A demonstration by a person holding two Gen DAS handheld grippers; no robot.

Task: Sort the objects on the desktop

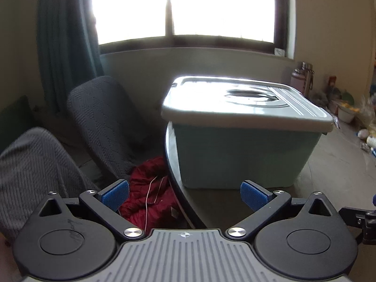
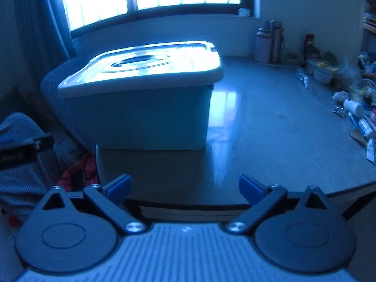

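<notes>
Evidently the sort is only beginning — the lidded storage bin (image 2: 141,103) is sitting closed on the table (image 2: 270,141), the loose items (image 2: 352,110) are lying well to the bin's right, and the left gripper (image 1: 184,196) and right gripper (image 2: 185,189) are both gaping wide, holding nothing.

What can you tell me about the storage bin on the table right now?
The storage bin is a pale green plastic tub, rectangular with walls tapering toward the base. Its lighter grey-white lid is on and closed, with a raised rim and an oval recess in the top, glaring under the window light. It stands upright at the table's left edge, resting on the tabletop only. Nothing lies on it, and neither gripper touches it.
</notes>
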